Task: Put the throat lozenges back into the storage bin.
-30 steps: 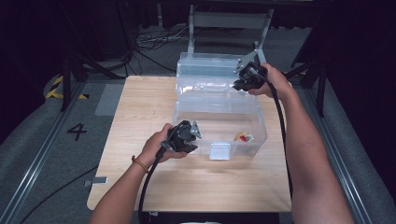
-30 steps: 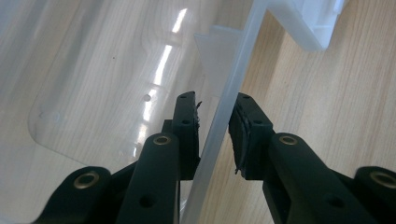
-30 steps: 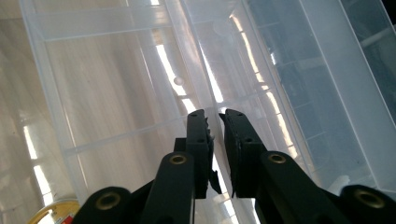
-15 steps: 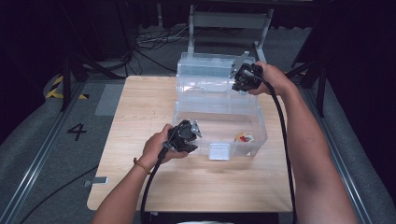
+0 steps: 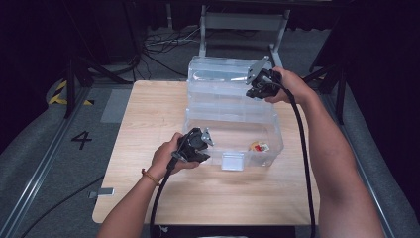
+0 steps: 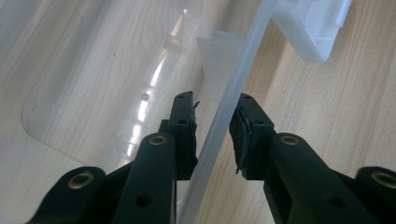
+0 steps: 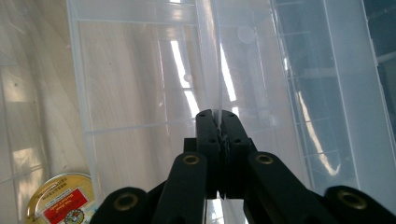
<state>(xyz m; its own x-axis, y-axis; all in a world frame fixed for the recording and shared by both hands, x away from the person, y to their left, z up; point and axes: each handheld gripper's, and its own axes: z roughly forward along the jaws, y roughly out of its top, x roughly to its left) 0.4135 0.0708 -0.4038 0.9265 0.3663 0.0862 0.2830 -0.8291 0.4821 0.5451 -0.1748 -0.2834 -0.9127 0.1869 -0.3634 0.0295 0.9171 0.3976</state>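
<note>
Closing clear storage box point(image 5: 233, 134) on bench point(image 5: 148, 114): left gripper point(image 6: 212, 135) straddling front rim point(image 6: 233, 116) with slack, right gripper point(image 7: 217, 122) pinching upright lid point(image 5: 223, 74), just clamping; next, judging, swinging lid down over small tin point(image 5: 257, 146) inside

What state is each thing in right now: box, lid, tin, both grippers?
Box: open, upright on the table.
Lid: raised behind the box.
Tin: lying inside the box, label up.
Left gripper: jaws astride the box's front wall, a gap showing.
Right gripper: just closed, shut on the lid's edge.
</note>
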